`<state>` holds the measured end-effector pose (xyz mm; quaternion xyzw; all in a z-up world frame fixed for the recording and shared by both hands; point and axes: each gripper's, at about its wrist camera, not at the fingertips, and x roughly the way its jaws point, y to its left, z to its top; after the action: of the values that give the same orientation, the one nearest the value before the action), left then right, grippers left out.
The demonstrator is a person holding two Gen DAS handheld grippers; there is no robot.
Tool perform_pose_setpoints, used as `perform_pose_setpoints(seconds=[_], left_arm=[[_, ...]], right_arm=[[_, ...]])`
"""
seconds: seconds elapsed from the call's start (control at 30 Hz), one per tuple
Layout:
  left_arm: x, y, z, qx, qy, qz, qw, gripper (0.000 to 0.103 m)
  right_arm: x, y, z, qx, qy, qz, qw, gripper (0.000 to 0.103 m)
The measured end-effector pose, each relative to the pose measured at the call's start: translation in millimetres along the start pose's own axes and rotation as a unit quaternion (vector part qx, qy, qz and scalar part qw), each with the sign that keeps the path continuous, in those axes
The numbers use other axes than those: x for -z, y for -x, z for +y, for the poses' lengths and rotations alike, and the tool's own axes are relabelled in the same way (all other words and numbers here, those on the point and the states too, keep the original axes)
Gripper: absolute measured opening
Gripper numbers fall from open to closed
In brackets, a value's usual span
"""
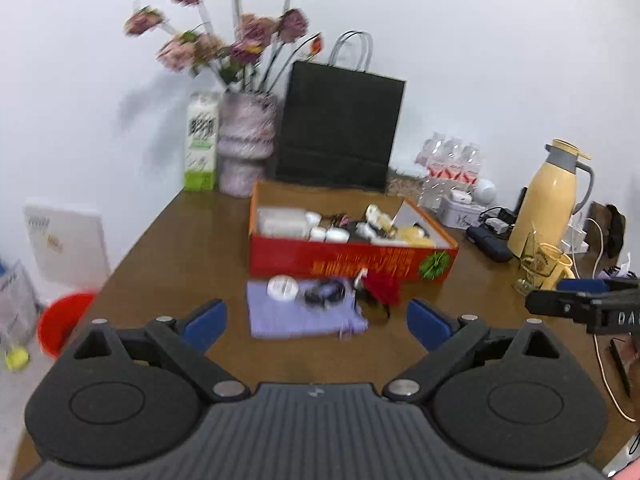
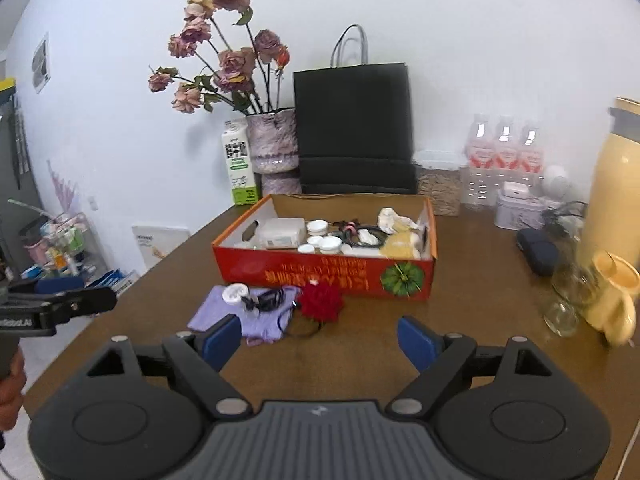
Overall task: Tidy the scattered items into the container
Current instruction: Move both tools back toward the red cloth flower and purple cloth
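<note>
Hovering back from the work area, both tongs empty and spread wide: left tongs (image 1: 316, 322) and right tongs (image 2: 320, 340) each show blue pads far apart with nothing between them. No earlier view to compare, so only the present state is logged.

Container is the red box (image 2: 280, 270), open top, sitting mid-counter (image 2: 460, 320) and already holding white jars, a clear case, cables and some yellow and white bits. Still outside it, just in front of its near wall: a purple cloth (image 2: 224, 312) lying flat, with a small white round lid (image 2: 235, 293) and a black tangled cord (image 2: 266, 300) on top of it, and a red fluffy flower piece (image 2: 322, 300) touching the cloth's right edge, on what looks like a thin black band.

Step in hand, as judged: between picks, lining up for the leftover pile. Next move calls for dropping one pair of tongs onto a single item, likely the red flower or the lid, closing firmly, then lifting over the box wall. Cord may snag and drag the cloth.
</note>
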<state>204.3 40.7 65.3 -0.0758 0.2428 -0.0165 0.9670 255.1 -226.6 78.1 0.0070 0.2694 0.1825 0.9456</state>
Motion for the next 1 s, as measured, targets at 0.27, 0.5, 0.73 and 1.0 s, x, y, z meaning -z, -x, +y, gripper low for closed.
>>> perform_pose_setpoints(seconds=[0.27, 0.5, 0.73, 1.0], left_arm=[[81, 18, 2, -0.068, 0.029, 0.034, 0.9967, 0.099], [108, 15, -8, -0.077, 0.005, 0.043, 0.9961, 0.099], [110, 15, -19, -0.062, -0.003, 0.050, 0.9968, 0.099], [114, 8, -29, -0.053, -0.034, 0.056, 0.9964, 0.099]], right_arm=[[90, 24, 28, 0.040, -0.010, -0.038, 0.998, 0.089], [143, 20, 35, 0.052, -0.005, 0.006, 0.999, 0.089], [138, 20, 34, 0.065, -0.003, -0.005, 0.998, 0.089], [140, 13, 36, 0.065, 0.000, 0.005, 0.998, 0.089]])
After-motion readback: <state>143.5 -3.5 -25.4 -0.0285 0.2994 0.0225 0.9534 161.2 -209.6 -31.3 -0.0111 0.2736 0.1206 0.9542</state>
